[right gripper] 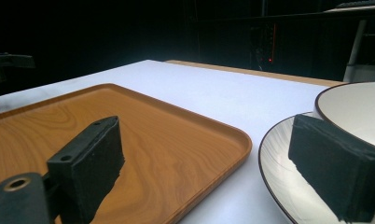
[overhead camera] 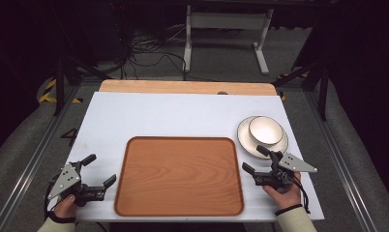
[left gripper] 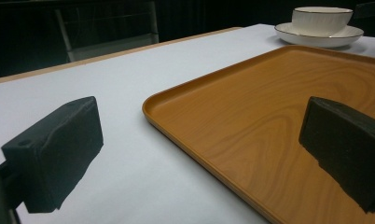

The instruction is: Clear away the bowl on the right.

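Plate holding bowl, beside tray, right gripper near, both grippers' jaws apart

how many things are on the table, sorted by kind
brown wooden rectangular tray: 1
white round plate with dark rim: 1
white round bowl with dark rim, sitting on the plate: 1
total: 3

left gripper: I see it at 7 o'clock, jaws wide.
right gripper: 5 o'clock, jaws wide, nothing held.
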Demonstrator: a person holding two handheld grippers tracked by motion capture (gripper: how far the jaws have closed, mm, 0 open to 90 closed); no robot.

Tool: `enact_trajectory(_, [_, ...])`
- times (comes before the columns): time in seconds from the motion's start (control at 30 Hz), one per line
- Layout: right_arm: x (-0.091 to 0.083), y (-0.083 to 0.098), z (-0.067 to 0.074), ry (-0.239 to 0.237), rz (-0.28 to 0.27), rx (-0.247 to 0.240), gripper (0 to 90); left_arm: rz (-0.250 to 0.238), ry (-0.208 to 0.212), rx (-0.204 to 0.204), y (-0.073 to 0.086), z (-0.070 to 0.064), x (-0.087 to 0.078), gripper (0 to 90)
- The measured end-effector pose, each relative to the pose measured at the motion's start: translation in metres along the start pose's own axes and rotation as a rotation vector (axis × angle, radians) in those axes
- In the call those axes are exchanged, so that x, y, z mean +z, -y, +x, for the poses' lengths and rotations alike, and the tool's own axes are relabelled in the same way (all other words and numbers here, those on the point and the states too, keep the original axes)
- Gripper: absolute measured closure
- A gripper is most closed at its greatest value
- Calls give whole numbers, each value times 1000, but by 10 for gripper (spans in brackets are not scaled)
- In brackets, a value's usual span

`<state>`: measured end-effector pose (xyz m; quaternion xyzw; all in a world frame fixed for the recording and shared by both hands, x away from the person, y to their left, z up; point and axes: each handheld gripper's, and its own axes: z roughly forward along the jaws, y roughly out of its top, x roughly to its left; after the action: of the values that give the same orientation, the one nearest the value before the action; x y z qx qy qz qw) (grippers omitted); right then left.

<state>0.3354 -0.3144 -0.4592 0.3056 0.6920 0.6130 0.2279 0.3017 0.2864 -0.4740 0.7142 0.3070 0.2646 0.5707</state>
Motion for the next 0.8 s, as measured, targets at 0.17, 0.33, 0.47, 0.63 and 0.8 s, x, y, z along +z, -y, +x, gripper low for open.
enact_trajectory(0.17, [0,0,1,-7,4,-9,117,1,-3,-2,0,0,0,3])
enact_trajectory(0.33, [0,0,1,-11,4,-9,119,0,-4,-5,0,0,0,2])
enact_trajectory(0.47, [0,0,1,-10,4,-10,134,6,-1,-4,0,0,0,3])
enact_trajectory(0.63, [0,0,1,-8,2,-12,171,5,-2,-5,0,0,0,3])
enact_trajectory(0.8, [-1,-2,1,0,8,-12,265,4,-5,-5,0,0,0,3])
